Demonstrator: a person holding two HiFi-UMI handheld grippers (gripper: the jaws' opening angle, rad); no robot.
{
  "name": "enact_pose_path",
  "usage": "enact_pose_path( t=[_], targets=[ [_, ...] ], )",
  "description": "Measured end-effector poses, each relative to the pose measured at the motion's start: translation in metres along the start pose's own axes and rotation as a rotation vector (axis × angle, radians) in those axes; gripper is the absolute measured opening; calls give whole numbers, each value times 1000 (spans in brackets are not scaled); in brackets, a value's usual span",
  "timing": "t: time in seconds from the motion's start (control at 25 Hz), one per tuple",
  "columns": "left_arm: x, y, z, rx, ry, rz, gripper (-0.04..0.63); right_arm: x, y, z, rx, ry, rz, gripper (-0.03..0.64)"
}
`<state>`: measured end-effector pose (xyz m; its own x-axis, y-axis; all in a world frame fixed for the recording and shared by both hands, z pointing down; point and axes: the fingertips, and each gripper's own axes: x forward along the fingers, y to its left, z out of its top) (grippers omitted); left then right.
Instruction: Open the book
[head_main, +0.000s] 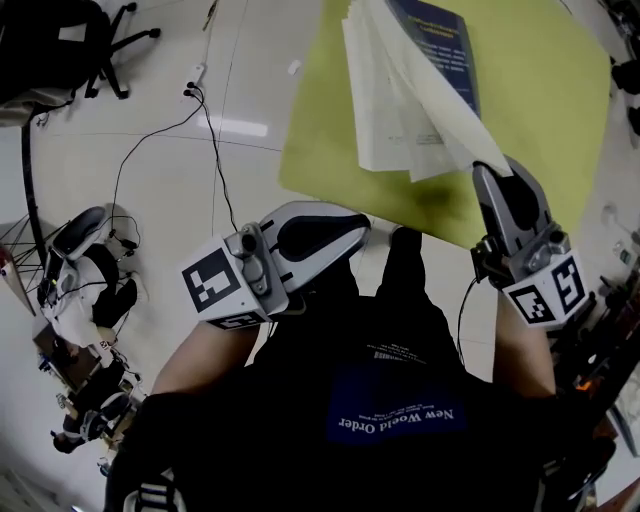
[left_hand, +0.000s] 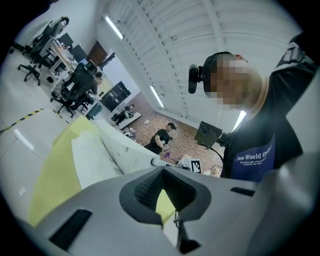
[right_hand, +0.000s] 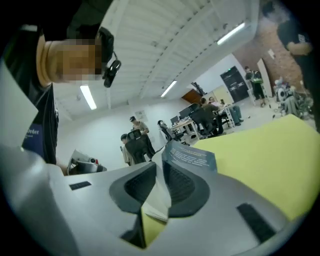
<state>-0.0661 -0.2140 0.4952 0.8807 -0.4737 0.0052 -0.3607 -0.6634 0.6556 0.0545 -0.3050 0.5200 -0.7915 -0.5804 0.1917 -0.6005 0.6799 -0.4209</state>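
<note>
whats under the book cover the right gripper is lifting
Under the raised blue cover, pinched by the fingers of the right gripper, white printed pages show, lying on the yellow surface. Whatever lies beneath that page stack is covered.

Quick headcount: one book (head_main: 400, 90), lying on one yellow desk (head_main: 540, 100). Two claws in total, the left claw (head_main: 358, 228) and the right claw (head_main: 490, 172), and each carries one of the marker cubes (head_main: 215, 282), so two cubes. Over on the floor (head_main: 150, 230) I count one black office chair (head_main: 110, 40) and two thin black cables (head_main: 160, 130) snaking across it.
</note>
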Motion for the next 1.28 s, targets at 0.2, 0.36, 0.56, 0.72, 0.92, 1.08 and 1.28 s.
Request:
enact_pose_path(
  t=[0.2, 0.36, 0.56, 0.72, 0.92, 1.08, 1.28],
  targets=[
    [13, -7, -3, 1, 21, -13, 6, -36, -39, 17, 190, -140, -46, 57],
    [18, -10, -6, -3, 35, -19, 6, -67, -79, 19, 310, -228, -129, 57],
    [20, -11, -4, -2, 44, -31, 6, -100, -135, 7, 473, -324, -278, 55],
    [22, -14, -7, -4, 52, -37, 6, -114, -171, -17, 581, -334, -395, 55],
    [22, -13, -10, -17, 60, -33, 6, -117, -193, -43, 592, -181, -593, 86],
    [22, -13, -10, -29, 57, -40, 6, -127, -198, -58, 600, -51, -715, 150],
    [22, -11, -16, -46, 68, -33, 6, -158, -201, -43, 604, -104, -788, 152]
  ],
)
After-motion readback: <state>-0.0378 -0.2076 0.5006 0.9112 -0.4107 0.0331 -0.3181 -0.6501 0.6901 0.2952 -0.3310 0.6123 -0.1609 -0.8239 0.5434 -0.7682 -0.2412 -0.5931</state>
